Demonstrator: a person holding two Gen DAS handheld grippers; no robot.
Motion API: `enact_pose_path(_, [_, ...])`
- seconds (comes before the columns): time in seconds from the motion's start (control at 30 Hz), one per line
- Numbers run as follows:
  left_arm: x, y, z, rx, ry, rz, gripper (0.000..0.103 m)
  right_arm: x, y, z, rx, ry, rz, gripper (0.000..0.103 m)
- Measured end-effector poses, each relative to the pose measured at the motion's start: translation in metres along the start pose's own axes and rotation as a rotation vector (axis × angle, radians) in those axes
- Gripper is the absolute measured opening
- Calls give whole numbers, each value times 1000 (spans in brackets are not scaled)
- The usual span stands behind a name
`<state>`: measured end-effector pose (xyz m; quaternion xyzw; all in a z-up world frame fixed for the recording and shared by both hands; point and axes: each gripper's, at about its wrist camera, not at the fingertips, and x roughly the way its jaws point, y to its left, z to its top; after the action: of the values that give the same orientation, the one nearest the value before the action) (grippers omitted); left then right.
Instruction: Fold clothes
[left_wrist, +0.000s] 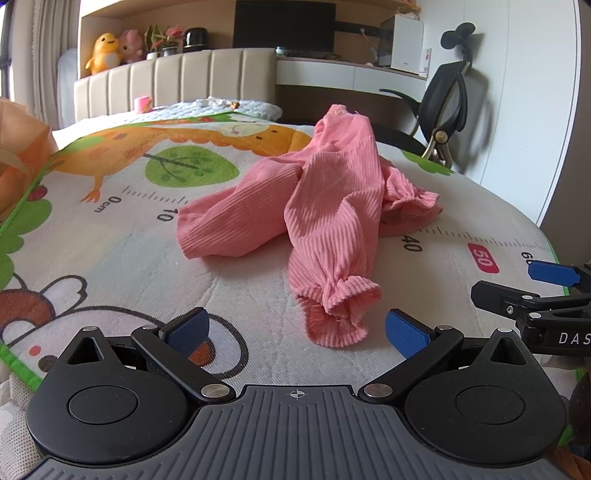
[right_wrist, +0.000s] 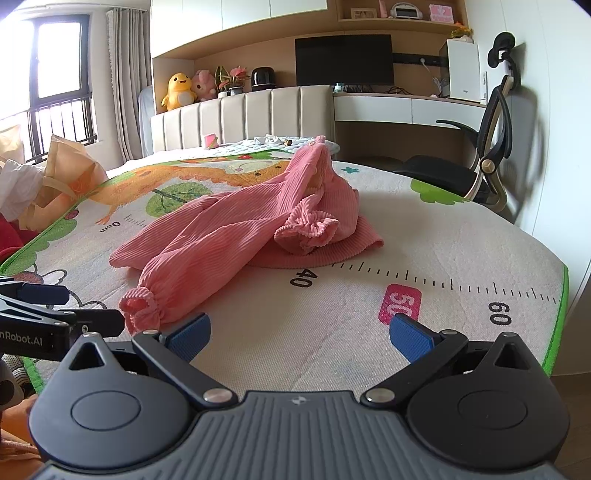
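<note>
A small pink ribbed-knit garment (left_wrist: 325, 199) with gathered, ruffled cuffs lay crumpled near the middle of a printed play mat (left_wrist: 129, 266) with cartoon animals and a ruler scale, spread over a bed. It sat between the mat's 10 and 40 marks, nearer the mat's right edge than its left. Nothing about it looked folded: its long tubular parts splayed out and crossed one another, one ruffled cuff (left_wrist: 340, 295) pointed toward the mat's near edge, another cuff (right_wrist: 306, 229) lay bunched on top of the body, and the far end stood up in a peak toward the headboard.

The left gripper (left_wrist: 295, 332) hovered at the near edge with its blue-padded fingers spread wide and nothing between them, the nearest cuff just ahead of it. The right gripper (right_wrist: 300, 334) was likewise spread and empty, over bare mat close to the 50 mark, the garment ahead and to its left.

By my reading the task had hardly begun. The garment would first need spreading flat and its limbs straightening, and all the folding remained. A tan paper bag (right_wrist: 66, 173) stood at the mat's left edge.
</note>
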<state>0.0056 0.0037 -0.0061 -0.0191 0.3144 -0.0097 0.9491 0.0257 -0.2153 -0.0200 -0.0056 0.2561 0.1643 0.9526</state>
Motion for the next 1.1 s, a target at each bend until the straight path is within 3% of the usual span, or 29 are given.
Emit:
enact_pose_path(0.4, [1, -1, 5, 20, -2, 19, 103, 4, -2, 3, -20, 15, 12, 103])
enact_pose_path(0.6, [4, 4, 23, 36, -31, 9, 103, 21, -21, 5, 60, 106, 50, 103])
enact_pose_path(0.8, [23, 0, 60, 102, -52, -113, 103, 34, -48, -2, 234, 170, 151, 103])
enact_pose_path(0.97, [60, -14, 77, 135, 24, -236, 103, 36, -64, 2, 338, 196, 209, 103])
enact_pose_path(1.1, [91, -19, 70, 138, 103, -222, 103, 45, -78, 20, 366, 223, 258, 103])
